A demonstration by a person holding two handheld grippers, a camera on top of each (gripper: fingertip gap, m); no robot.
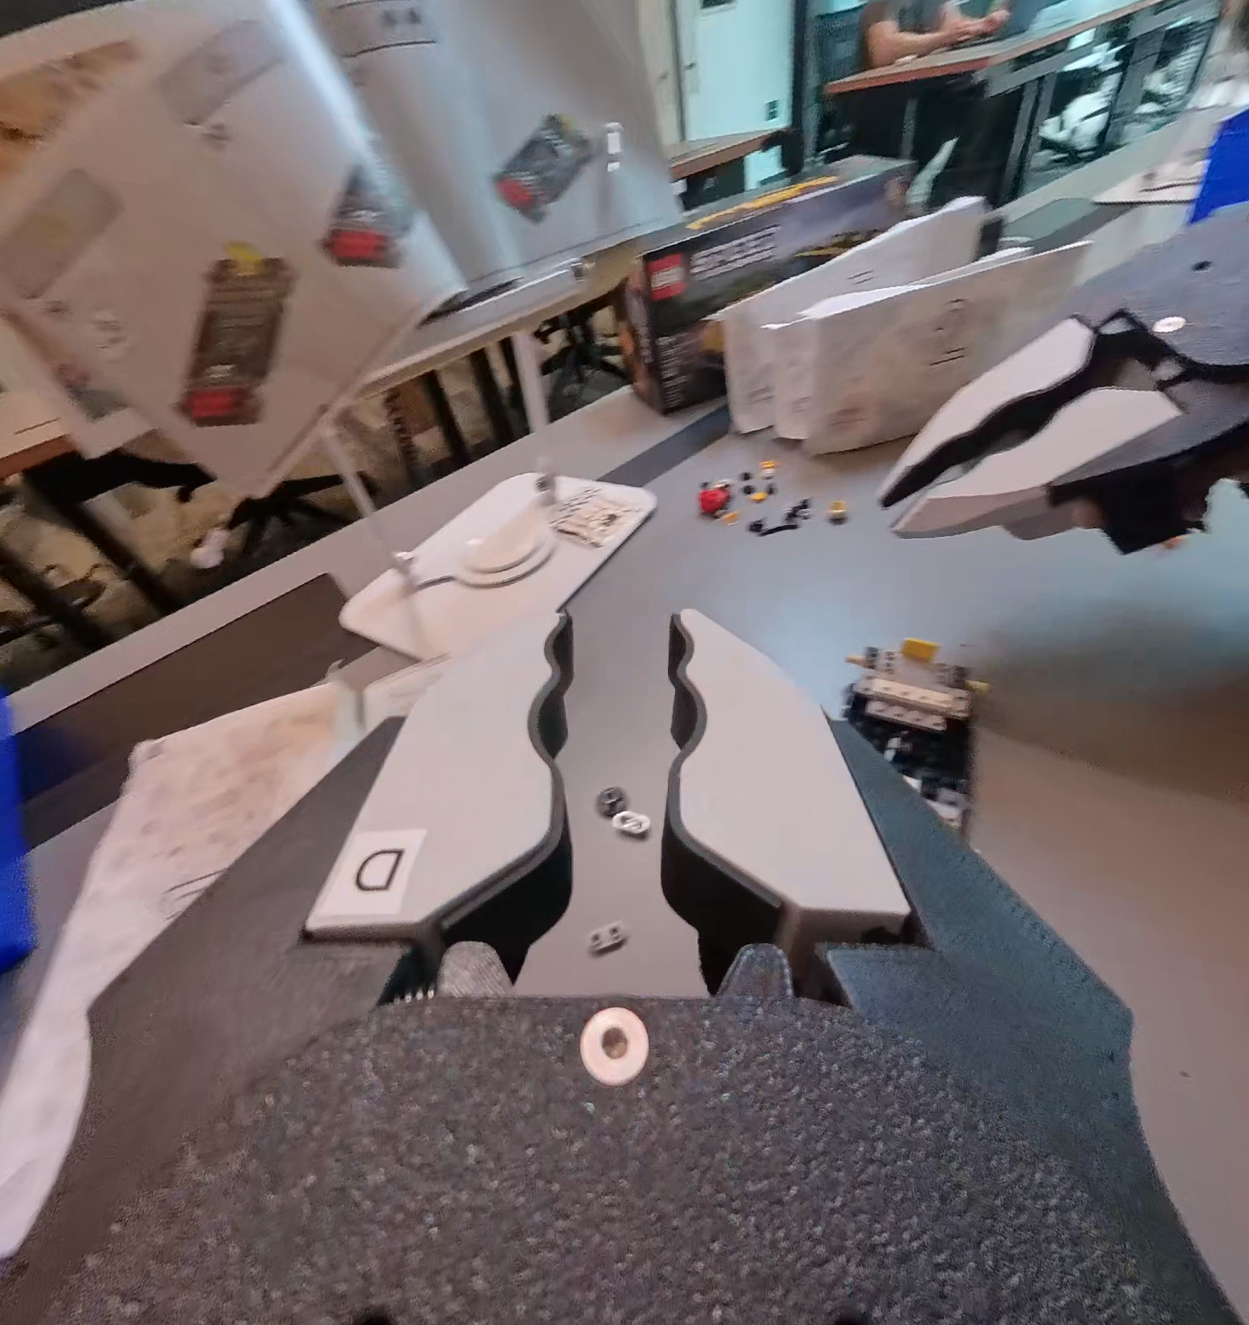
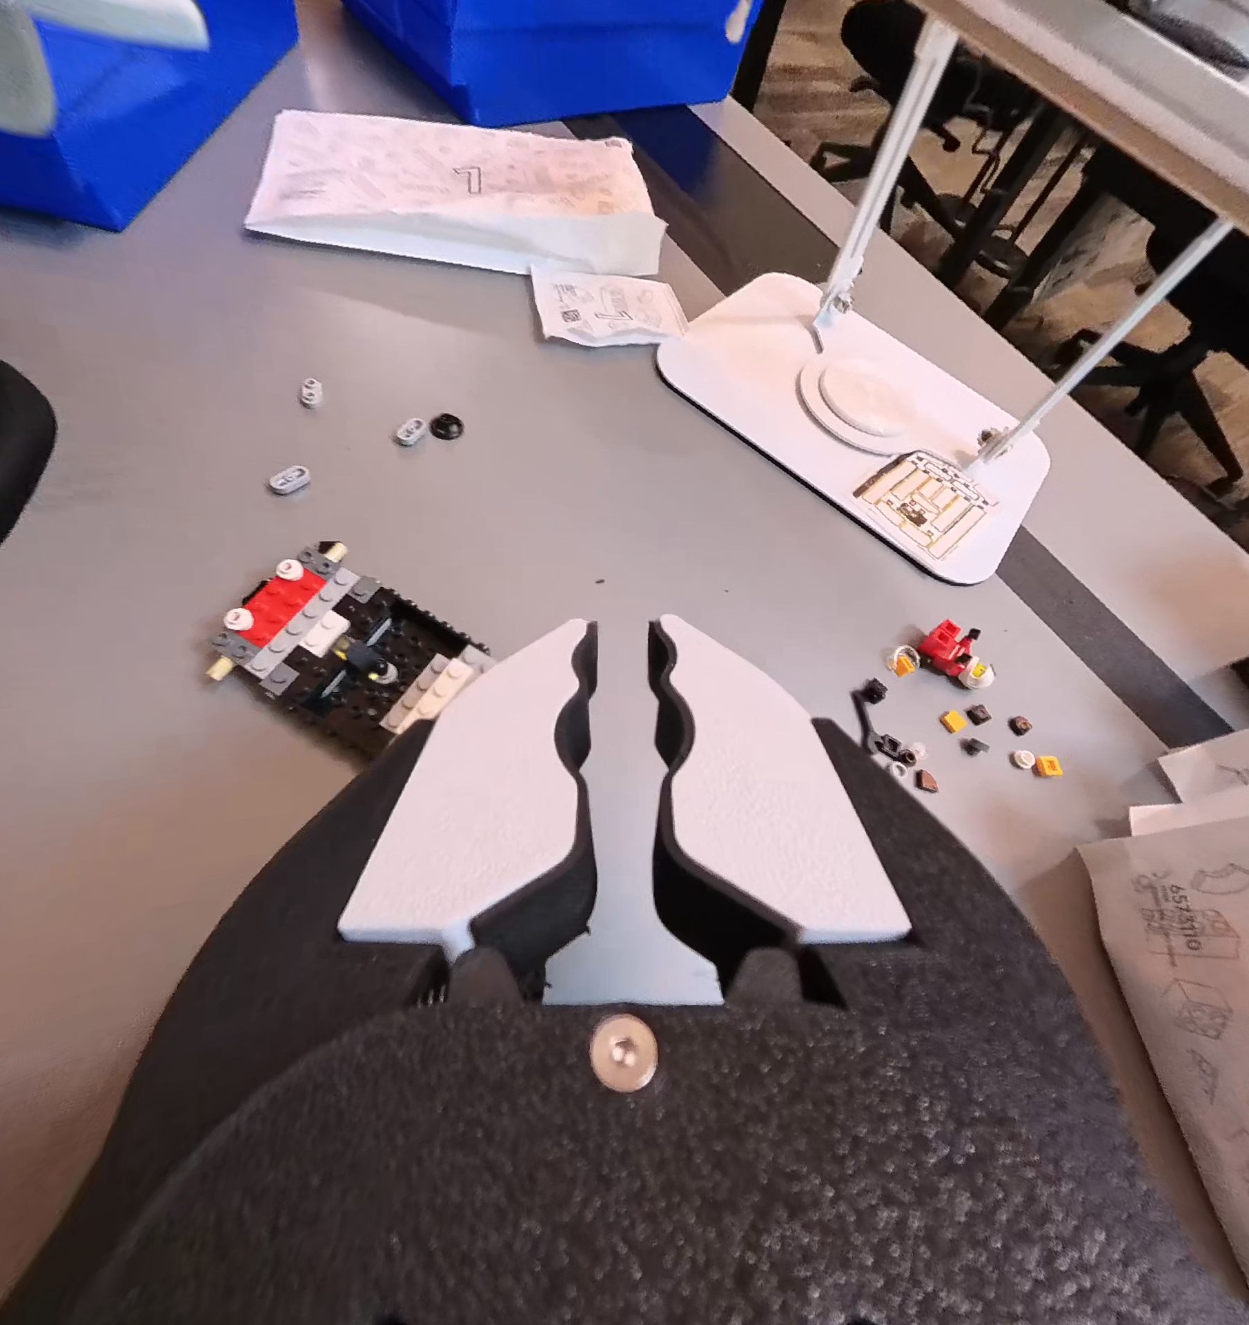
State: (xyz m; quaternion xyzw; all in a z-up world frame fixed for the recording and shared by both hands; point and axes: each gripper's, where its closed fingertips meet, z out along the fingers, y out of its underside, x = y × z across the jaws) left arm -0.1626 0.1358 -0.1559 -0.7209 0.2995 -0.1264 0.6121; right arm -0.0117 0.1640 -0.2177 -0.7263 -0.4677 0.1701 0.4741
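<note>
The left gripper (image 1: pixel 620 631) is held over the grey worktop (image 1: pixel 786 609) with its jaws parted and nothing between them; small grey and black pieces (image 1: pixel 625 814) are seen below the gap, low in the frame. The right gripper (image 2: pixel 622 631) is likewise released and bare, its jaws narrowly apart. A partly built brick model (image 2: pixel 335 652) is seen at centre left, loose small bricks (image 2: pixel 966 724) at centre right, and a white lamp base (image 2: pixel 751 358) at upper right.

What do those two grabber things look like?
Both match: the left gripper and right gripper each have two pale grey fingers with wavy black inner edges, on a speckled black body with a silver screw. The left carries a white lettered sticker.
</note>
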